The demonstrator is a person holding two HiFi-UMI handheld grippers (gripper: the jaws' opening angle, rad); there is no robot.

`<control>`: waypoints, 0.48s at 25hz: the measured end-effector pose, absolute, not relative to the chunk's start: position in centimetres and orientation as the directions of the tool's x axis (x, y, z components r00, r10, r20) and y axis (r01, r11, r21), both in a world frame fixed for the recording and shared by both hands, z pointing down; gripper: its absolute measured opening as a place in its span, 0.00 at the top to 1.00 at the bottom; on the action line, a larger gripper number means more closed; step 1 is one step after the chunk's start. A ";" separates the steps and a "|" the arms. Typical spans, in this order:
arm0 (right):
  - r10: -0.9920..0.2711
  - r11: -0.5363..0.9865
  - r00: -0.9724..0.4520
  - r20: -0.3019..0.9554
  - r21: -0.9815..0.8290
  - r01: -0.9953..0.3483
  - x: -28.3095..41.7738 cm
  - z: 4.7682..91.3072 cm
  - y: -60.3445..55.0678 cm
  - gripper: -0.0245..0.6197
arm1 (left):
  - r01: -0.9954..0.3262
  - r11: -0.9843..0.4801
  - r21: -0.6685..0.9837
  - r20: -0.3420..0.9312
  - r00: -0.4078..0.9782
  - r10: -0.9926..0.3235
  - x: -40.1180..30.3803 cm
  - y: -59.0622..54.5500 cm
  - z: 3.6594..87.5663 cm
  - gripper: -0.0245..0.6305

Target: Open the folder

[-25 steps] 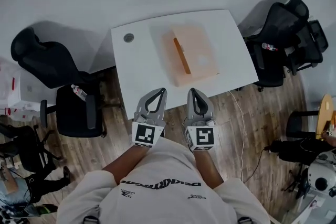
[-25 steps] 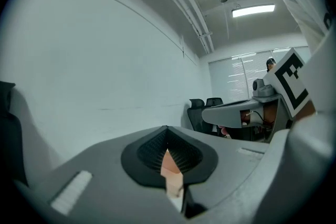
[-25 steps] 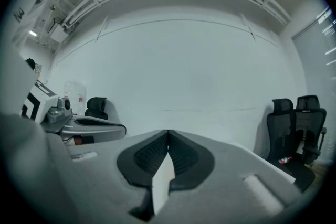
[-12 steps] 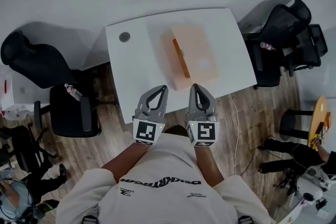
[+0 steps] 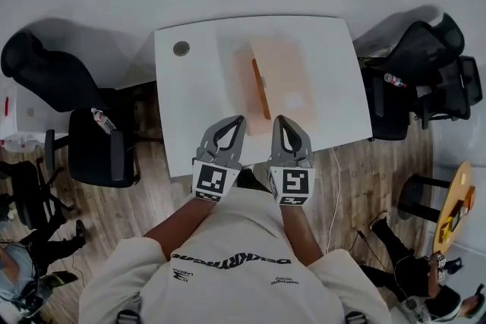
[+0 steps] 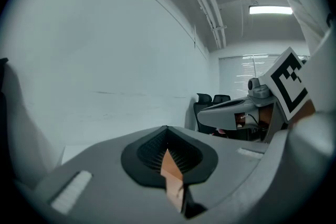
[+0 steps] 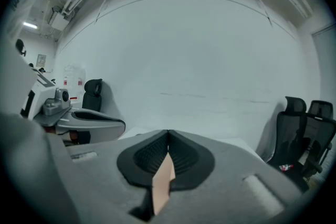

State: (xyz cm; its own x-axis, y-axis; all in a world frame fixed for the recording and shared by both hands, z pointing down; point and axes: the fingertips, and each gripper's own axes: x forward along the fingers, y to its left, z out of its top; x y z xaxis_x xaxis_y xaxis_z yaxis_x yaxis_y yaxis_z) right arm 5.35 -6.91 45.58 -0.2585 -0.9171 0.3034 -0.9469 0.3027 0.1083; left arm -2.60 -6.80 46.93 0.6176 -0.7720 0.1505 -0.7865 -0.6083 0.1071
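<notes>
A translucent peach folder (image 5: 279, 80) with an orange spine strip lies flat on the white table (image 5: 190, 110), its spine to the left. My left gripper (image 5: 238, 121) and right gripper (image 5: 279, 121) are side by side at the table's front edge. Both are shut with nothing held, and their tips appear over the folder's near edge. In the left gripper view the jaws (image 6: 168, 131) meet, and a sliver of the folder (image 6: 170, 173) shows below them. The right gripper view shows the same: shut jaws (image 7: 168, 136) and a strip of folder (image 7: 163, 181).
A round cable hole (image 5: 181, 48) sits at the table's far left corner. Black office chairs stand on the left (image 5: 68, 87) and the right (image 5: 425, 64), and a bottle (image 5: 99, 120) lies on the left one. A white wall lies behind the table.
Both grippers have moved forward and a little down together, from short of the folder to its near edge. Their jaws have stayed shut.
</notes>
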 end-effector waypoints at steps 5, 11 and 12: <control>-0.888 0.353 -0.298 0.350 0.103 -0.930 5.9 47.3 -9.5 0.97 | -0.802 -0.591 0.091 0.173 0.597 -0.784 -1.5 -8.3 47.9 0.96; -0.843 0.405 -0.332 0.424 0.093 -0.910 5.6 49.7 -11.3 0.95 | -0.824 -0.558 0.093 0.222 0.564 -0.796 -1.6 -9.5 49.8 0.96; -0.835 0.416 -0.342 0.430 0.089 -0.905 5.5 49.9 -11.5 0.93 | -0.826 -0.555 0.094 0.230 0.561 -0.795 -1.5 -9.6 50.1 0.96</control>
State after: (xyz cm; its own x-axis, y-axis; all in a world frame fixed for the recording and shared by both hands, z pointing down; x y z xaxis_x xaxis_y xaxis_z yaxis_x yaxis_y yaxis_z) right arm 5.45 -11.51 49.91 -0.3422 -0.8353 0.4304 -0.9049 0.4164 0.0887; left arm -1.51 -9.64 50.12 0.5608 -0.7955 0.2297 -0.8263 -0.5553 0.0941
